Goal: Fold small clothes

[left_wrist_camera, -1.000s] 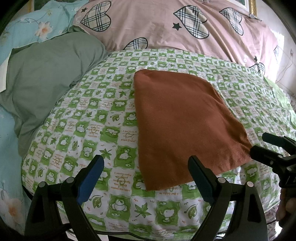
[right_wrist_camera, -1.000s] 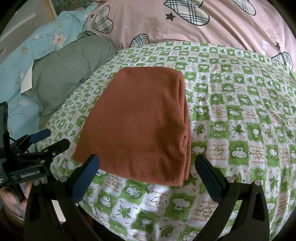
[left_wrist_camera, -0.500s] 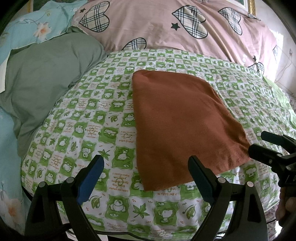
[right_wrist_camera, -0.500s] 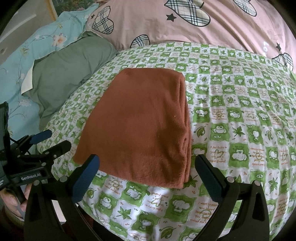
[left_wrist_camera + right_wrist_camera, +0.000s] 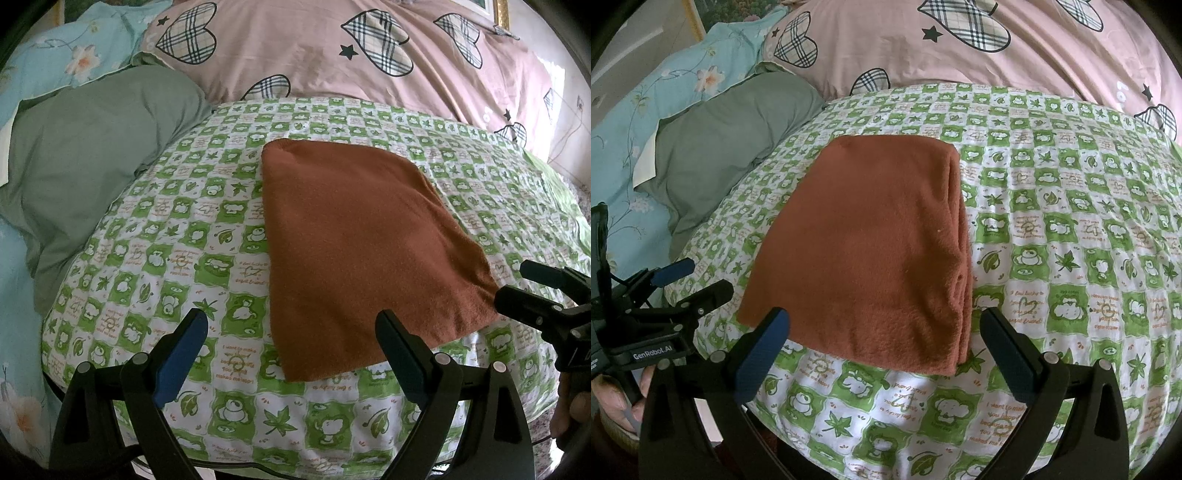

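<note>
A rust-brown cloth (image 5: pixel 362 251) lies folded flat in several layers on the green-and-white checked bedsheet (image 5: pixel 177 243). Its stacked fold edges show on the right side in the right wrist view, cloth (image 5: pixel 871 251). My left gripper (image 5: pixel 291 347) is open, held just short of the cloth's near left corner, with nothing between its fingers. My right gripper (image 5: pixel 886 343) is open too, hovering before the cloth's near edge. Each gripper appears in the other's view: the right gripper (image 5: pixel 546 295) beside the cloth's near right corner, the left gripper (image 5: pixel 683 284) by its near left corner.
A grey-green pillow (image 5: pixel 88 155) lies at the left, with pale blue floral bedding (image 5: pixel 657 110) behind it. A pink quilt with plaid hearts (image 5: pixel 332 55) is heaped along the back. The sheet's near edge (image 5: pixel 295 461) drops off just below the grippers. A hand (image 5: pixel 617 398) holds the left gripper.
Both grippers have drawn back slightly from the cloth and stayed open. The cloth has not moved.
</note>
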{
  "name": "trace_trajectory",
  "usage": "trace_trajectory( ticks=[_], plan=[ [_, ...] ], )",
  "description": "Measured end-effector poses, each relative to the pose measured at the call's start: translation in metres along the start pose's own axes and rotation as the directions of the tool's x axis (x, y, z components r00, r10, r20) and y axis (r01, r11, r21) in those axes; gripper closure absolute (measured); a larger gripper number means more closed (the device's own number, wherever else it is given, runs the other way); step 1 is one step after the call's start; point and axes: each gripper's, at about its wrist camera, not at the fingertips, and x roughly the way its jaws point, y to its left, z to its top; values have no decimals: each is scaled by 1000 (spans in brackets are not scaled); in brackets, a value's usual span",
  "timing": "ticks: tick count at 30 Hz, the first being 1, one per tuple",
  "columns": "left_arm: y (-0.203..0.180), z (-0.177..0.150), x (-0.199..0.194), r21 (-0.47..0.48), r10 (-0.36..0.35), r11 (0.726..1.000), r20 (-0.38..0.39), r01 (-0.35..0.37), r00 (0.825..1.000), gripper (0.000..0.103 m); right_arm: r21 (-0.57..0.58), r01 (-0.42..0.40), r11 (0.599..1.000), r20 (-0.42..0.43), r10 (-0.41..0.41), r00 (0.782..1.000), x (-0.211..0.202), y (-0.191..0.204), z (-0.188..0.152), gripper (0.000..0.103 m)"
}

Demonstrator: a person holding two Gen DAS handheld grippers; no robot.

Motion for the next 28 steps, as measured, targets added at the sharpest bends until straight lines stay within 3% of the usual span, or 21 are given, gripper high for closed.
trace_trajectory(
  ticks=[11, 28],
  plan=[
    [0, 13, 10, 6, -28, 1000, 6, 28, 1000, 10, -18, 16, 1000, 20, -16, 1000, 5, -4, 18, 0],
    [6, 31, 24, -17, 12, 1000, -6, -12, 1000, 10, -17, -8, 1000, -9, 8, 1000, 26, -15, 31, 0]
  ],
)
